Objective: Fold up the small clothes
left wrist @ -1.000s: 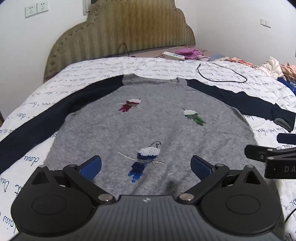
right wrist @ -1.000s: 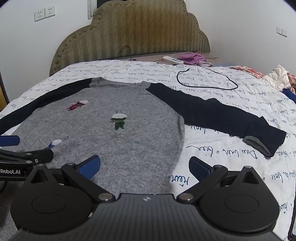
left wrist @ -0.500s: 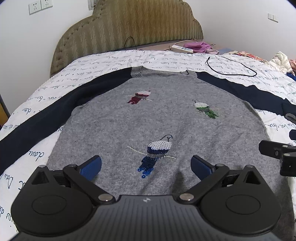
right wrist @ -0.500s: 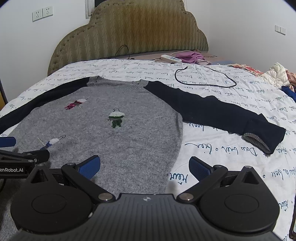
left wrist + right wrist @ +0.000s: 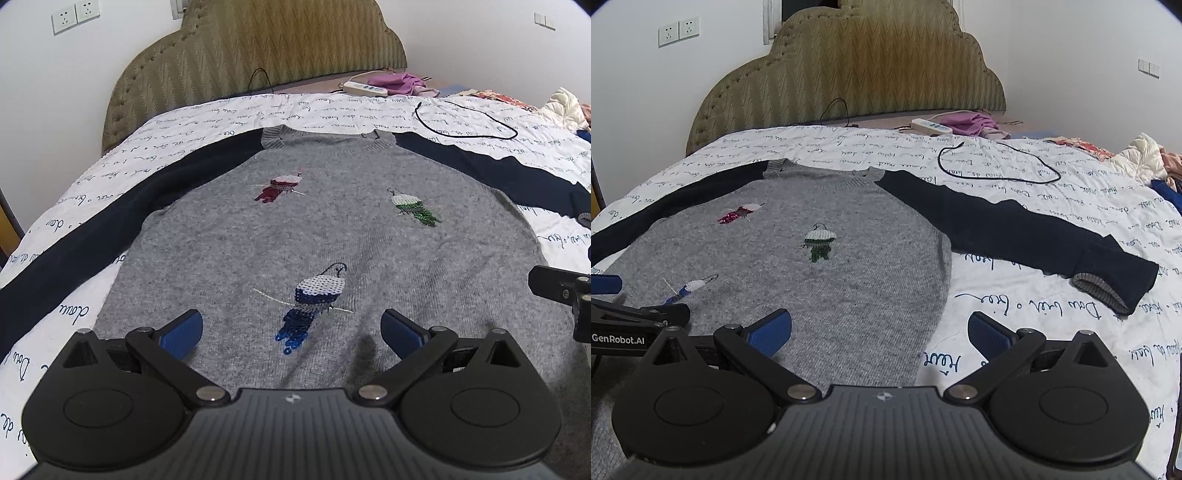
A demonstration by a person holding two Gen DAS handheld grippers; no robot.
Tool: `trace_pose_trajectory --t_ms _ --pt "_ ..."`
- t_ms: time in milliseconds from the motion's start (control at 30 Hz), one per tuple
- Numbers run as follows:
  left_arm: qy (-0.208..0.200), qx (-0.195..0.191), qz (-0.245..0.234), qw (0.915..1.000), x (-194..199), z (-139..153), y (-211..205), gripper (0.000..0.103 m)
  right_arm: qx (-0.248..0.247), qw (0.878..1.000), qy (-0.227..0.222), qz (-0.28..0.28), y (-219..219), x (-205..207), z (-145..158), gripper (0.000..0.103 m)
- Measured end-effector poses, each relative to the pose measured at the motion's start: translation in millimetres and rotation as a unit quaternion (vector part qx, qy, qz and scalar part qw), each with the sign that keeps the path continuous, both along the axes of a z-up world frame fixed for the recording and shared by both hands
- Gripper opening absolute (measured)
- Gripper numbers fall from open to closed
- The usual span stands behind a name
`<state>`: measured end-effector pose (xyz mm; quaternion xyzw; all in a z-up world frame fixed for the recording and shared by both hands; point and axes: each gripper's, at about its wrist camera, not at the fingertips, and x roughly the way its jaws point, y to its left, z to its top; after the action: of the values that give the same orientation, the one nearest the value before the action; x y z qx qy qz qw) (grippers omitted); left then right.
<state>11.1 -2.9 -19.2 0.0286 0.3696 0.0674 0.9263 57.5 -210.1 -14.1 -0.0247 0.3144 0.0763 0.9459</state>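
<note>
A grey sweater with navy sleeves and three sequin birds lies flat, front up, on the bed; it also shows in the right wrist view. Both sleeves are spread outward; the right sleeve ends in a grey cuff. My left gripper is open and empty, hovering over the sweater's lower middle near the blue bird. My right gripper is open and empty above the sweater's lower right edge. Each gripper shows at the edge of the other's view.
The bed has a white quilt with script print and an olive headboard. A black cable loops on the quilt. A white power strip, purple cloth and a pile of clothes lie at the far right.
Both grippers have drawn back and lifted slightly, so the sweater sits more centred in the left view. The jaws stay open. The sweater has not moved.
</note>
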Motion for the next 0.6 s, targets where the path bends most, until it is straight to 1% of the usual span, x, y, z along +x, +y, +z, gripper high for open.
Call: trace_pose_trajectory --t_ms 433,600 --pt "0.001 0.001 0.005 1.0 2.9 -0.9 -0.7 0.103 0.026 1.0 0.002 0.009 -6.6 -0.5 0.5 0.103" --pt "0.002 0.003 0.006 1.0 5.0 -1.1 -1.5 0.103 0.021 1.0 0.001 0.009 -6.6 -0.2 0.5 0.103"
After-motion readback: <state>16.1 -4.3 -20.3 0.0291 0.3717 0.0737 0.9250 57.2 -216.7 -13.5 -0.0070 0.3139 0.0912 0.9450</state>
